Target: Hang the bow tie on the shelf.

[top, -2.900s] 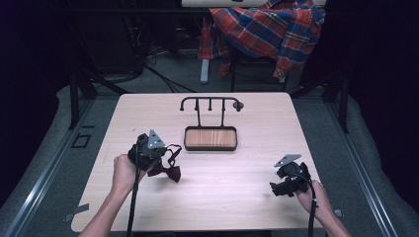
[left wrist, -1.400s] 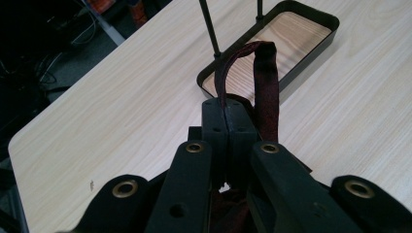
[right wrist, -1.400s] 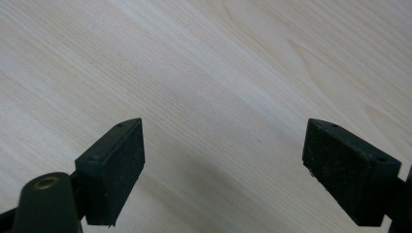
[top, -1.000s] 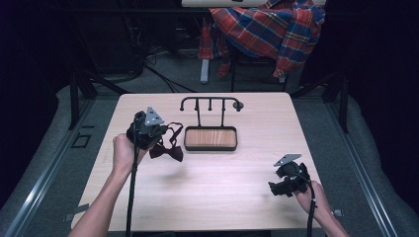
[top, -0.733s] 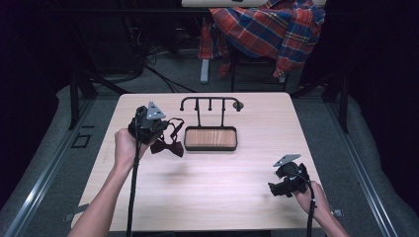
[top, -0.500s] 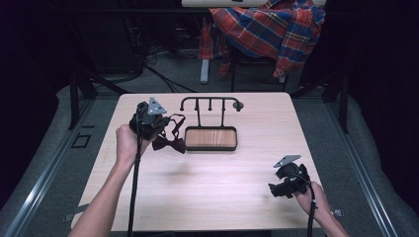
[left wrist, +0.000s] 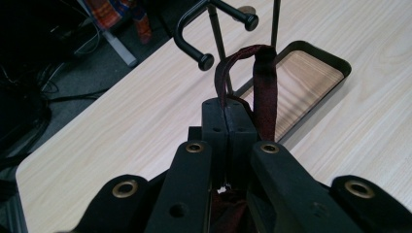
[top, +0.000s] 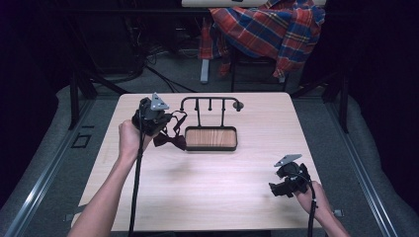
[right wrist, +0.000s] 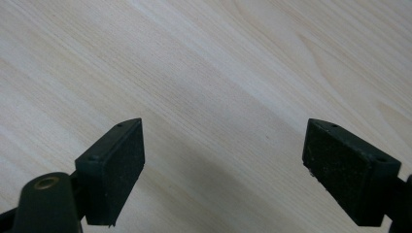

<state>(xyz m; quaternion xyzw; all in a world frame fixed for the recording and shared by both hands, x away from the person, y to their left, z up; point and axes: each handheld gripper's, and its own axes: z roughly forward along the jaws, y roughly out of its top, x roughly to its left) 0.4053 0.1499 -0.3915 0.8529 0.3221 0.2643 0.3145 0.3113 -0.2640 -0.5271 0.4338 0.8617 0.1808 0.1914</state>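
Table [top: 212,187] pale wood grain, smooth matt. Stand [top: 210,102] at 12 o'clock: black metal rods, satin; its tray [left wrist: 335,65] has a wood-look floor. Bow tie [top: 170,139] dark maroon cloth, its strap [left wrist: 265,92] woven. Gripper pads [right wrist: 119,165] black, matt, finely rough. Plaid cloth [top: 269,29] behind.

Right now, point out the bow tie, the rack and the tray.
bow tie [top: 169,140], high view, on the hanging bow.
rack [top: 210,99], high view, on its top bar.
tray [left wrist: 335,62], left gripper view, on its far rim.
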